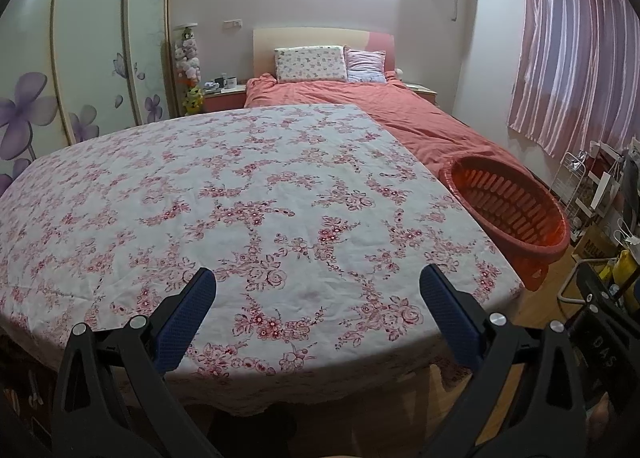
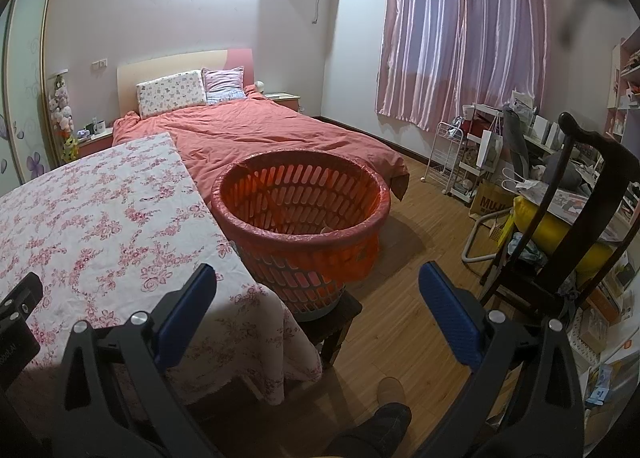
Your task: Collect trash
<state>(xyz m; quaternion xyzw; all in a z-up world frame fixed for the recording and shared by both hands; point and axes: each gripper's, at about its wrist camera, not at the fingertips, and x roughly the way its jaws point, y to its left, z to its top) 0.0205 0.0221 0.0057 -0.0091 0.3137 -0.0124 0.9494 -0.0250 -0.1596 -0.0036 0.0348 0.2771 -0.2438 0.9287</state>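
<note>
We record a bedroom with a double bed under a salmon-red duvet (image 2: 256, 129) against the far wall, two pillows at its pale headboard. A rectangular table draped in a white cloth printed with pink roses (image 1: 248, 209) stands at the foot of the bed; its top carries nothing we can make out in either view. Long pink satin curtains (image 2: 464, 25) hang over the window on the right wall, and a dark wooden chair with a curved back (image 2: 576, 193) stands among stacked household goods beneath them (a yellow cushion lies on its seat).

We find the task's receptacle, a round orange slatted plastic basket lined with a thin red bag (image 2: 300, 213), just beside the table's right edge, raised on a small dark wooden stool (image 2: 336, 318). Something pale lies low inside it; we cannot tell what it is.

The left gripper (image 1: 318, 286) hangs over the near edge of the table, its blue-padded fingers (image 1: 192, 314) spread wide and holding nothing. The right gripper (image 2: 318, 282) points towards the basket from above the table's near right corner, jaws likewise wide apart and empty. A person's slippered foot (image 2: 390, 390) shows on the wooden floor below it
</note>
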